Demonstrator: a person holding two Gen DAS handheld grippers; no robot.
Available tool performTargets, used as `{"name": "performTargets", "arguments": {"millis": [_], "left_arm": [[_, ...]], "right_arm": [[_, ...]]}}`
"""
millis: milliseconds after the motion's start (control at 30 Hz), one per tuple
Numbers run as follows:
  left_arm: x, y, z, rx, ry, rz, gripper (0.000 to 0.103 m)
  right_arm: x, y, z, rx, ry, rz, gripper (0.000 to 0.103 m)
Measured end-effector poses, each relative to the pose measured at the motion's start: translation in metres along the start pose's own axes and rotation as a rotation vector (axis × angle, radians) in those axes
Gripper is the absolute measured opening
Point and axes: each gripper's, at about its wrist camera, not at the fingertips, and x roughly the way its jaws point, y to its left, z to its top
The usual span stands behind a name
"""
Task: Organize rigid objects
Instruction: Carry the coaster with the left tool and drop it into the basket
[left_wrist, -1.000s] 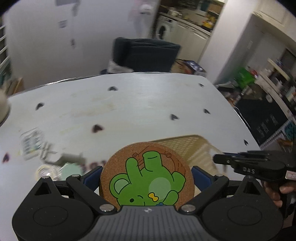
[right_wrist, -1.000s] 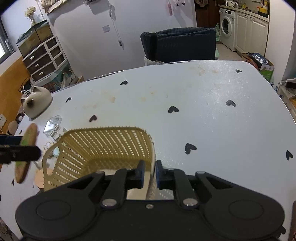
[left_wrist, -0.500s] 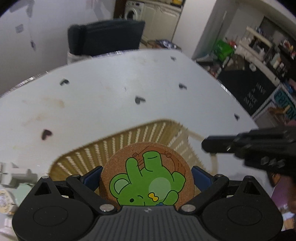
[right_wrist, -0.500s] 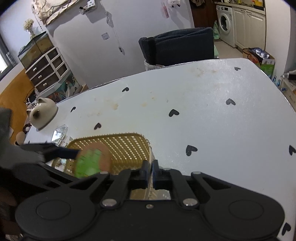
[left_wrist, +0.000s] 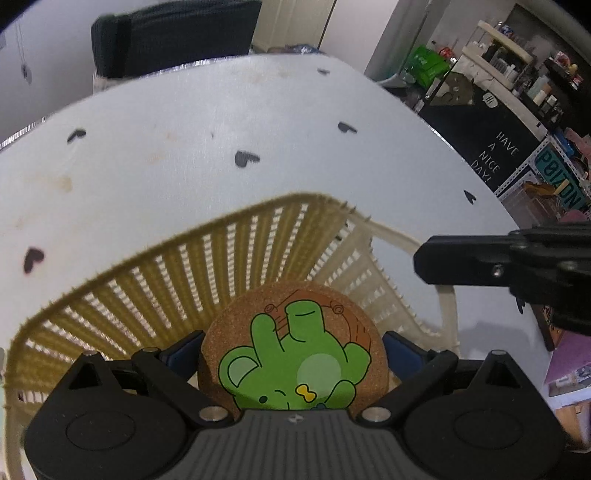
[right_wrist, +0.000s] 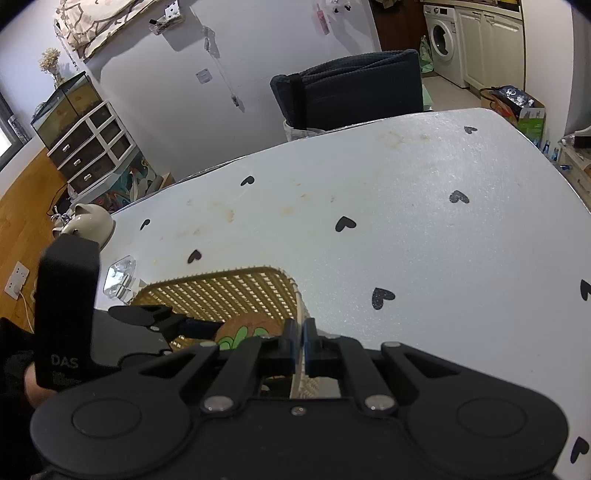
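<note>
A round cork coaster (left_wrist: 295, 347) printed with a green bear is clamped between the blue pads of my left gripper (left_wrist: 293, 352), which is shut on it. It hangs low inside the yellow slatted basket (left_wrist: 192, 258), tilted and just above the floor. In the right wrist view the coaster (right_wrist: 243, 332) peeks out beside the basket's (right_wrist: 221, 291) near right corner. My right gripper (right_wrist: 299, 332) is shut on the basket's right rim, pinching the thin wall. It reaches in from the right (left_wrist: 428, 262) in the left wrist view.
The white table (right_wrist: 406, 221) with black hearts spreads behind and to the right of the basket. A cream pot (right_wrist: 88, 221) and a clear plastic piece (right_wrist: 120, 275) lie to the basket's left. A dark chair (right_wrist: 347, 92) stands at the far edge.
My left gripper has carried the coaster from beside the basket down into it. The right gripper's fingers have closed the last bit onto the basket's rim.
</note>
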Motion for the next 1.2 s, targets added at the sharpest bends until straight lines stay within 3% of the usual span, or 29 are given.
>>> {"name": "performTargets", "arguments": {"millis": [300,600,900,1200], "left_arm": [[-0.005,-0.003,-0.001,-0.010,0.015,-0.001,0.103],[-0.031,-0.010,-0.007,-0.012,-0.028,-0.001,0.103],[-0.072,-0.019,-0.020,-0.063,-0.128,0.054,0.103],[-0.114,-0.032,-0.051,-0.169,-0.270,0.135,0.103]], "right_arm": [[-0.001,0.000,0.000,0.005,0.002,0.000,0.004],[0.000,0.002,0.001,-0.015,0.008,-0.003,0.004],[0.000,0.007,0.002,-0.085,0.019,-0.013,0.005],[0.000,0.001,0.006,-0.106,0.044,0.031,0.005]]}}
